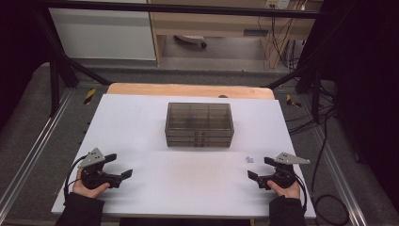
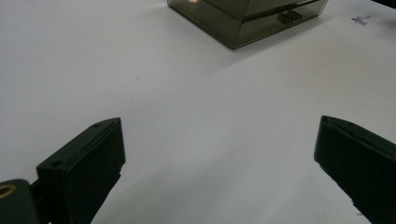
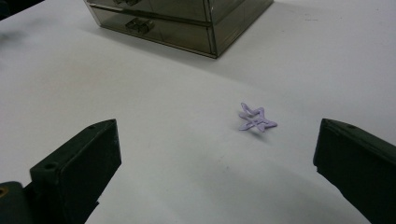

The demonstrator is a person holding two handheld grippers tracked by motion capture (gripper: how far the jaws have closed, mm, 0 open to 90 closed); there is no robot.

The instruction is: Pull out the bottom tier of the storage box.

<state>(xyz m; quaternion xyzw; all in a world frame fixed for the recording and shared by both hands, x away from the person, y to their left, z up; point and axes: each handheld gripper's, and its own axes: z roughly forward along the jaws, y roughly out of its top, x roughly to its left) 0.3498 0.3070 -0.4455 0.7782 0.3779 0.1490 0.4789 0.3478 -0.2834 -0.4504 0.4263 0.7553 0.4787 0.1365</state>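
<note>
1. The left tongs [image 1: 118, 165] are held with jaws apart and empty at the near left of the white desk [image 1: 141, 122].
2. The right tongs [image 1: 258, 168] are held with jaws apart and empty at the near right.
3. A small purple star [image 3: 256, 119] is seen lying flat on the desk just ahead of the right tongs, untouched.
4. A smoky drawer box [image 1: 199, 124] is placed mid-desk, well apart from both tongs.

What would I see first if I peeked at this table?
First, the smoky see-through drawer box in the middle of the white table. Next, a tiny purple star-shaped thing lying on the table just ahead of the open right gripper. The left gripper waits open at the other near corner.
</note>
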